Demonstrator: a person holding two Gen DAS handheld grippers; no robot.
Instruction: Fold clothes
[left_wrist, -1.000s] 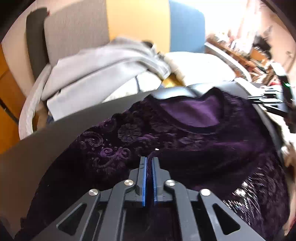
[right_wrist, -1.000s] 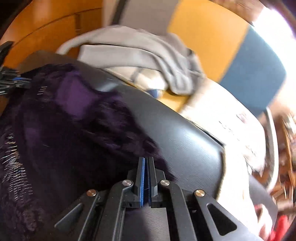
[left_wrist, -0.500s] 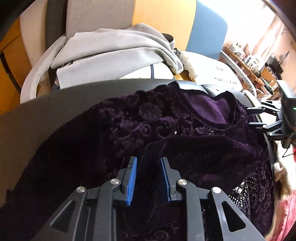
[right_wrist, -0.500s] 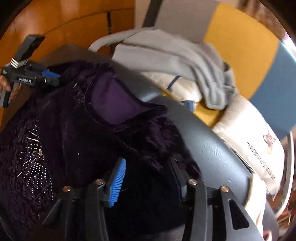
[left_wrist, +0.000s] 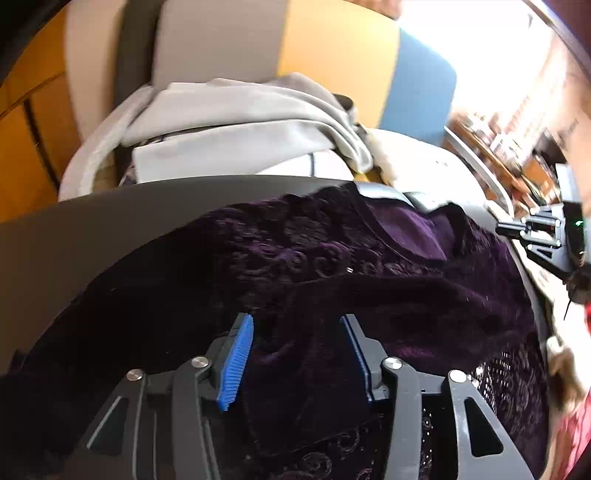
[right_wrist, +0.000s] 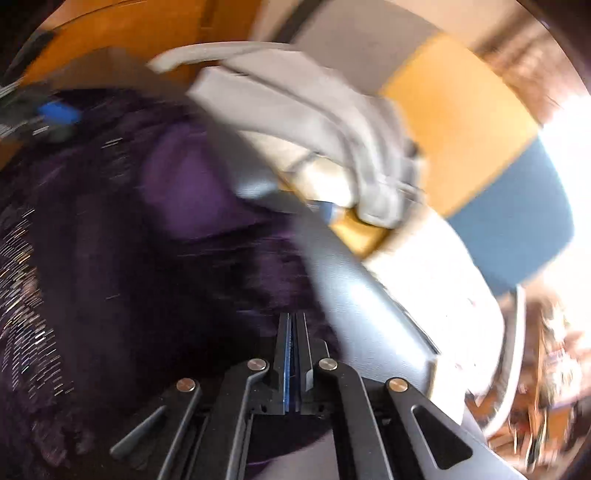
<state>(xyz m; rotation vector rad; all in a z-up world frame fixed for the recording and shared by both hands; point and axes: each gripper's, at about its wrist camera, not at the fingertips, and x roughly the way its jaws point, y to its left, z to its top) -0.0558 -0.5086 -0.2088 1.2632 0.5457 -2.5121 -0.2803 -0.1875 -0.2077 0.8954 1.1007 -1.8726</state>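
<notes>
Purple velvet garment (left_wrist: 369, 291) lies spread across the dark table (left_wrist: 110, 236), its neckline toward the far edge and a lighter purple lining showing inside the collar. Embossed scrolls cover the upper cloth, and a patch of small shiny beads sits at the right in the left wrist view.

The left tongs (left_wrist: 297, 325) hang low over the near part of the garment, blue-padded fingers (left_wrist: 236, 363) apart and opening; a raised fold of the velvet stands between them, and the pads do not press on it.

The right tongs (right_wrist: 294, 325) are together, the two fingers flat against each other over the garment's edge, close to where the cloth gives way to bare table (right_wrist: 354, 295). That view is blurred, so whether a thin layer of velvet is pinched between the pads cannot be told. In the left wrist view these same tongs appear at the far right, beside the garment's shoulder.

Beyond the table, a heap of pale grey clothing (left_wrist: 240, 122) rests on a chair with a grey, yellow and blue back (left_wrist: 332, 55). A white cushion (right_wrist: 424, 288) lies just beside the heap.
</notes>
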